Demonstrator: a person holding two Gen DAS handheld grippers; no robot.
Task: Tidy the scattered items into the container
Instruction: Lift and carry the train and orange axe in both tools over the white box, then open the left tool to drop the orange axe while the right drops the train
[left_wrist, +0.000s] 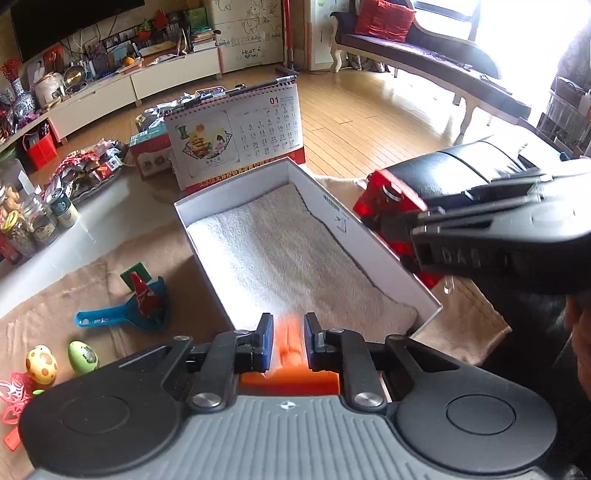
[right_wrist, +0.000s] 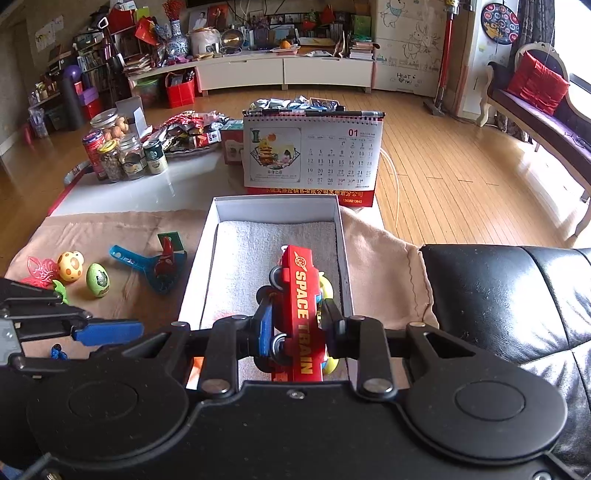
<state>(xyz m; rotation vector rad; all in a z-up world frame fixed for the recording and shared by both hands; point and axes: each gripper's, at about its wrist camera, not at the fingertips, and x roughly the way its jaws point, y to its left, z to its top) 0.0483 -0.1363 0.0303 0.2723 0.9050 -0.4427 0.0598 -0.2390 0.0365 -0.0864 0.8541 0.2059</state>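
In the left wrist view, my left gripper (left_wrist: 289, 343) is shut on a blurred orange toy (left_wrist: 288, 354) at the near end of the white box (left_wrist: 236, 177), which is lined with a pale towel (left_wrist: 280, 251). My right gripper (right_wrist: 299, 325) is shut on a red toy train (right_wrist: 303, 284) marked SPACE TRAIN, held lengthwise over the near half of the box (right_wrist: 275, 202). From the left view the right gripper (left_wrist: 417, 225) and the train (left_wrist: 384, 199) sit at the box's right wall. The left gripper's blue pad (right_wrist: 107, 332) shows at the left of the right view.
On the tan cloth (right_wrist: 110, 225) left of the box lie a spotted yellow egg (right_wrist: 70, 266), a green egg (right_wrist: 97, 279), a blue scoop (right_wrist: 129, 258) with a red figurine (right_wrist: 164, 258), and a red cut-out (right_wrist: 38, 271). A desk calendar (right_wrist: 312, 158) stands behind the box. A black sofa (right_wrist: 509, 295) is on the right.
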